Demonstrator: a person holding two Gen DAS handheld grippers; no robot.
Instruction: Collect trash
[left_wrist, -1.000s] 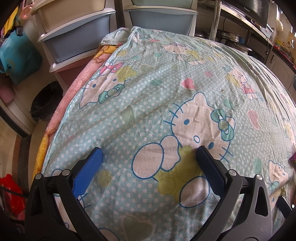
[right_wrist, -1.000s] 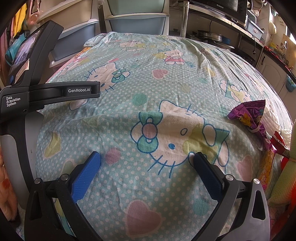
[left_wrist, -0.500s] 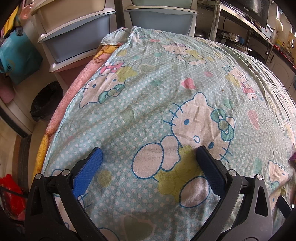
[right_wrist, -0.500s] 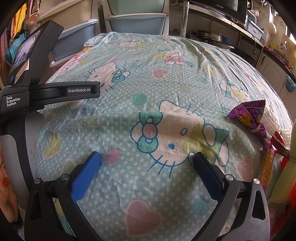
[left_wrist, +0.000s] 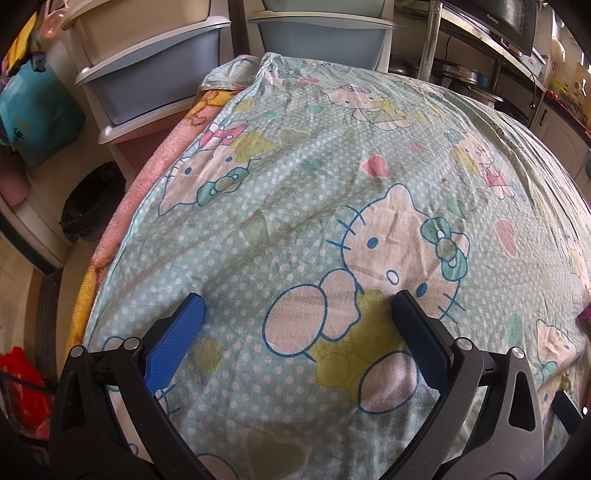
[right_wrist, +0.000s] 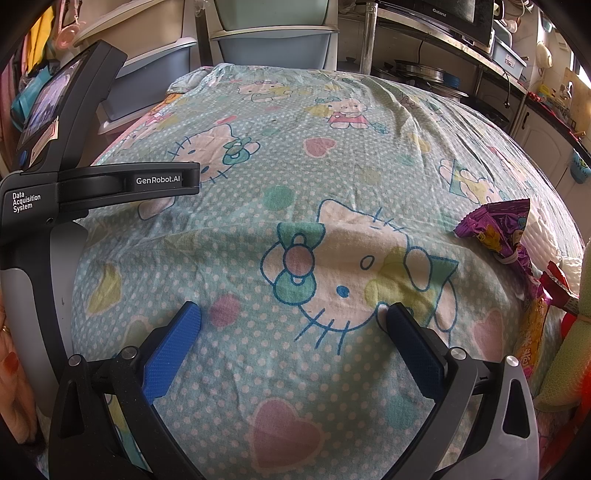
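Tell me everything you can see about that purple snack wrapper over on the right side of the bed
The purple snack wrapper is crinkled, shiny foil with yellow cartoon printing and a jagged torn top edge. It looks opened and mostly flat, lying tilted on the patterned bedsheet near the right edge. A white band wraps around its lower end, close to other wrappers. No hand-held gripper touches it.

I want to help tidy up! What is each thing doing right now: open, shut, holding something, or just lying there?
Left gripper: open, fingers wide apart, holding nothing.
Right gripper: open, fingers wide apart, holding nothing.
Purple wrapper: crumpled, lying on the sheet, not picked up.
Orange wrapper: lying at the sheet's right edge, not picked up.
Sheet: spread out, a little wrinkled.
Black bin: on the floor, lined with a black bag.
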